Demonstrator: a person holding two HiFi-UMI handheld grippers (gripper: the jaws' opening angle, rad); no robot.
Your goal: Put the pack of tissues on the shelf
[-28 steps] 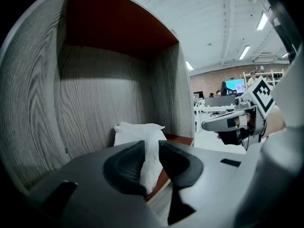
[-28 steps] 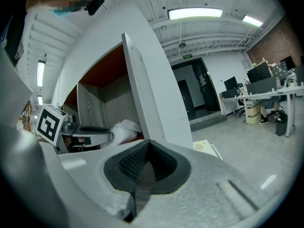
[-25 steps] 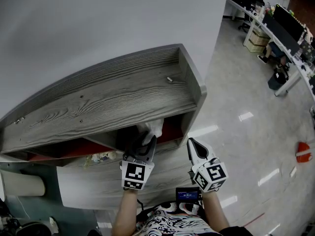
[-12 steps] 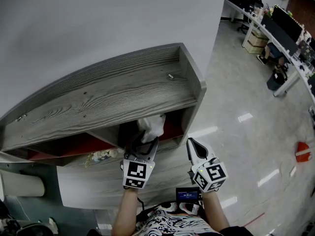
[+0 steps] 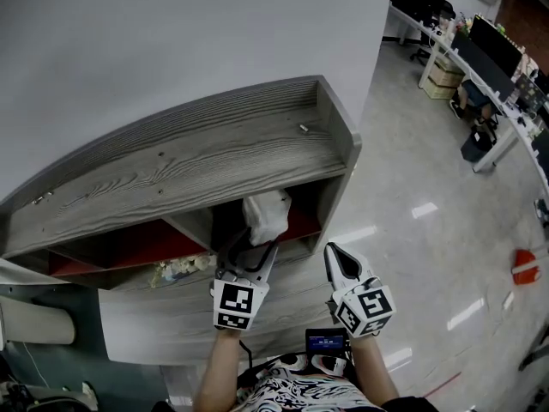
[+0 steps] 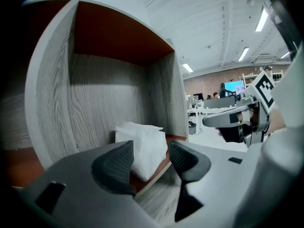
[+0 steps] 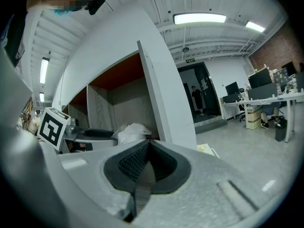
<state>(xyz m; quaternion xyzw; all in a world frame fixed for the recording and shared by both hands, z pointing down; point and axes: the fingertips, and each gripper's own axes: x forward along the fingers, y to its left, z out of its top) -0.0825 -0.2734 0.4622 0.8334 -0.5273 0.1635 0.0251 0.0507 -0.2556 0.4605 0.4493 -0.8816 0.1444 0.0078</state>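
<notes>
A grey wood-grain shelf (image 5: 214,157) with red-lined compartments stands against a white wall, and the white pack of tissues (image 5: 266,216) lies on the floor of its rightmost compartment, near the front edge. Just in front of that compartment the left tool (image 6: 152,156) is released, its jaws opening with the pack beyond the gap and touched by neither pad, while the right tool (image 5: 333,254) hangs clenched on nothing off the shelf's right front. The pack looks light, soft and easily dented, so any regrip would best pinch gently across its narrow sides.
</notes>
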